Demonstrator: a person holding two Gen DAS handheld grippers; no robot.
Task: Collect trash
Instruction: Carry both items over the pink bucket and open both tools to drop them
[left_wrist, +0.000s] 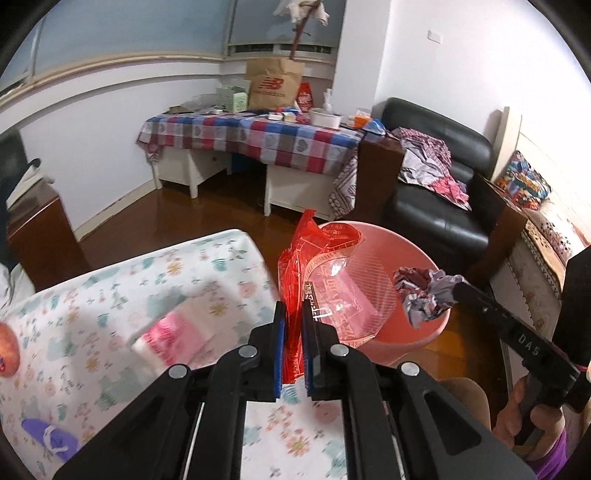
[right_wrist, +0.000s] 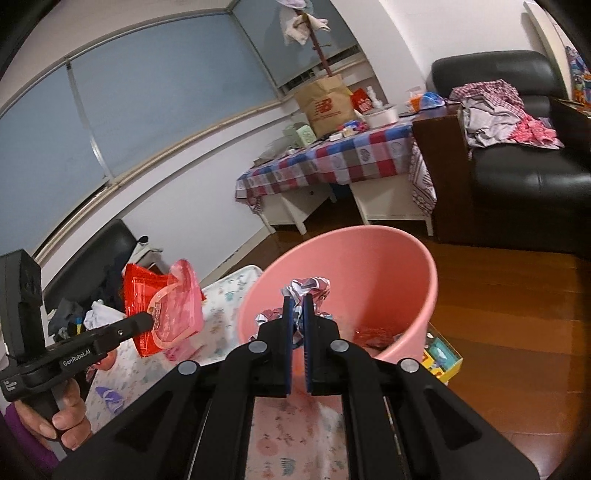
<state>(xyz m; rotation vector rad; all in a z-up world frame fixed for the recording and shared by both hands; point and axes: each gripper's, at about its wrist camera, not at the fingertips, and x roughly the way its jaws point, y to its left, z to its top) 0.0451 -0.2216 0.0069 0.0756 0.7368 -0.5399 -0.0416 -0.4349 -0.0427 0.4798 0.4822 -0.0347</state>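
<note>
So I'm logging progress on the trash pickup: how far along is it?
Done: at least one red wrapper already lies in the pink bin. In hand: the left tool is shut on a red plastic bag and the right tool on a crumpled foil wrapper, both at the bin, not yet dropped. Left: a pink packet is on the floral bedding.

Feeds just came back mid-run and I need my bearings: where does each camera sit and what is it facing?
Left wrist: on left gripper, shut on red wrapper, facing pink bin; right gripper and hand at right.
Right wrist: on right gripper, shut on crumpled foil over the bin; left hand shows.
Shared: bin, checkered table.
</note>
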